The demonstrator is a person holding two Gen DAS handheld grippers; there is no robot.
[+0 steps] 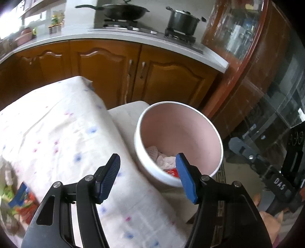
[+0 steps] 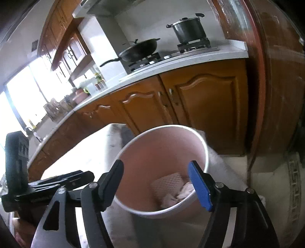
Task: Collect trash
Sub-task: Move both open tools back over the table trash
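Observation:
A round bin (image 1: 190, 129) with a white outside and pink inside stands on a cushioned stool beside the table. It holds crumpled white tissues (image 1: 162, 158) and a red wrapper (image 1: 172, 172). My left gripper (image 1: 148, 167) is open and empty, above the table edge and the bin's near rim. My right gripper (image 2: 156, 173) is open and empty, just above the bin (image 2: 152, 152), where tissues (image 2: 175, 188) lie at the bottom. Colourful wrappers (image 1: 21, 200) lie on the table at the far left of the left wrist view.
The table has a white cloth with coloured dots (image 1: 57, 133). Behind stand wooden kitchen cabinets (image 1: 114, 66), a stove with a wok (image 1: 124, 11) and a pot (image 1: 183, 19). A glass-fronted wooden cabinet (image 1: 257, 57) stands right. The left gripper body (image 2: 17, 171) shows at left.

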